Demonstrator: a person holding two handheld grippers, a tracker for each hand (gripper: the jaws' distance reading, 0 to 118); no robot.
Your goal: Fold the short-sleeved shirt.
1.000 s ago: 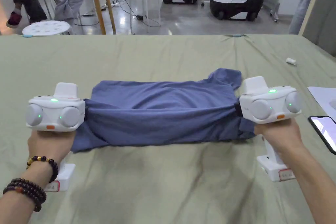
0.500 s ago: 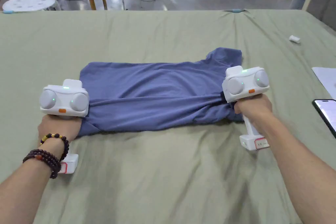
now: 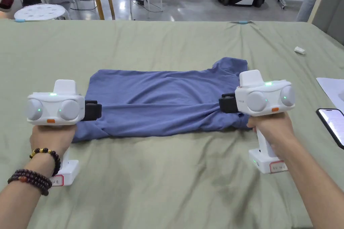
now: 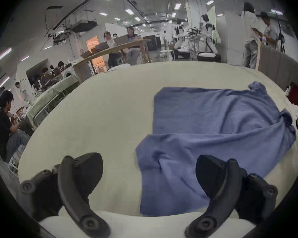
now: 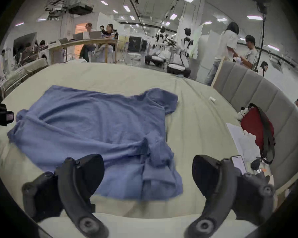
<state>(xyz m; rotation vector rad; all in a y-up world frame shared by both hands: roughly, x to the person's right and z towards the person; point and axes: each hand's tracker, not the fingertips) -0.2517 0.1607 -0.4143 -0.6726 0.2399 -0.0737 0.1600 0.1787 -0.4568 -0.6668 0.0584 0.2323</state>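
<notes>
The blue shirt (image 3: 161, 102) lay on the bed (image 3: 168, 179), near half folded over. Left gripper (image 4: 149, 176) and right gripper (image 5: 148, 174) had fingers wide, holding nothing, probably just letting go.

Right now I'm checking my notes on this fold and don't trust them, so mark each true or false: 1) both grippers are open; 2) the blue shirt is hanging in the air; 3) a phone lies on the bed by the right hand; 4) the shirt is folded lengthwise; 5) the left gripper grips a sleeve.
1) True: the left gripper and right gripper both stand with jaws spread.
2) False: the blue shirt lies flat on the green bed.
3) True: the phone is there.
4) True: its near edge is folded over the body.
5) False: it holds nothing.
</notes>
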